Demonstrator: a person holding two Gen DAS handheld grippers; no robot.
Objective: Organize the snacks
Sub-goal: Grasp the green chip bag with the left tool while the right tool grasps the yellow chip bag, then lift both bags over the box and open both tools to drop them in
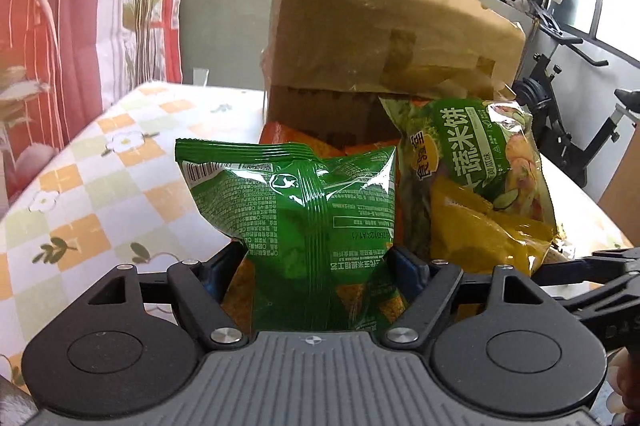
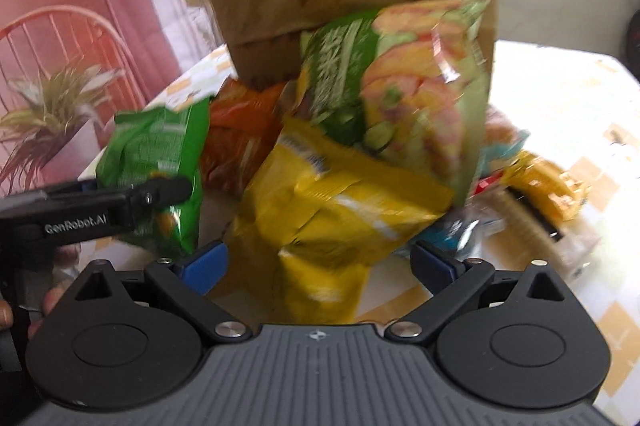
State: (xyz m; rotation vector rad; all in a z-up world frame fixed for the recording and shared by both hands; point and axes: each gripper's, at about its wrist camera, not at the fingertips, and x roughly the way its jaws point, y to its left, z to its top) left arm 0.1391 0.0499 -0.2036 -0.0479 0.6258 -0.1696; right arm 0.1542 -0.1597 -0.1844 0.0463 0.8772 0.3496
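The desk [image 1: 80, 186], under a checked cloth with flowers, fills the lower half of both views. At 12 o'clock in both stands a brown cardboard box [image 1: 360, 26], its flap raised, with an orange bag [image 1: 280, 138] lying at its mouth. A large rice-cracker bag [image 2: 400, 74], green with pictured vegetables, leans against the box at 1 o'clock in the left wrist view. Below it in the right wrist view a yellow bag [image 2: 340, 194] sits at the centre, between the widely parted blue-padded fingers of the right gripper [image 2: 320, 262]; whether either pad touches it I cannot tell. At 9 o'clock there, and dead centre in the left wrist view, a green bag [image 1: 304, 210] is pinched at its lower part by the left gripper [image 1: 320, 258], fingers closed on it. At 3 o'clock in the blurred right wrist view lie smaller packets [image 2: 536, 194].
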